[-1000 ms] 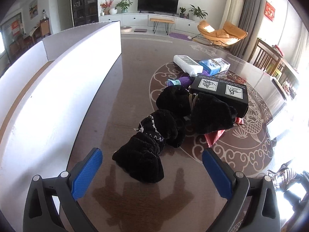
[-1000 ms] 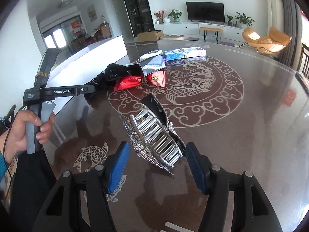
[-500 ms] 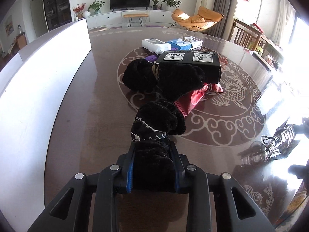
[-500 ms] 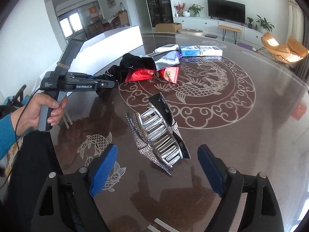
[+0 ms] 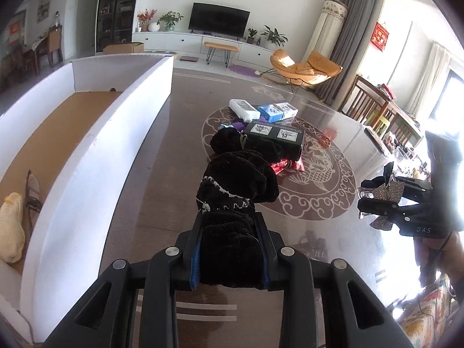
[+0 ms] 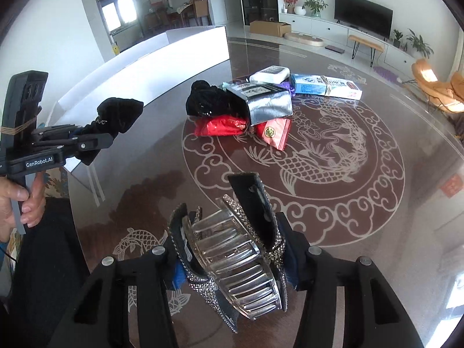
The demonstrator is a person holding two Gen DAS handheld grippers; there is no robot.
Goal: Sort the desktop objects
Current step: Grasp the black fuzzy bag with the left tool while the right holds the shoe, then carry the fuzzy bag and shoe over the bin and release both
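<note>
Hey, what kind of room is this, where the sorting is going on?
Most likely a home living room. A television sits on a long white cabinet, an orange lounge chair stands near the curtains, and the work happens on a large patterned table.

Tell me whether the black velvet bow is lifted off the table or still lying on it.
Lifted. The left gripper is shut on the black velvet bow, which hangs above the table in the right wrist view.

Daylit, bright. Windows blow out at 2–3 o'clock in the left wrist view, washing out the glossy table [image 5: 333, 133] there. Right wrist view: glare patch on the table at 4 o'clock, soft reflections under objects. Strong fisheye bending, dark vignette corners. Focus sharp overall; hand-held gripper bodies near lens slightly soft.
</note>
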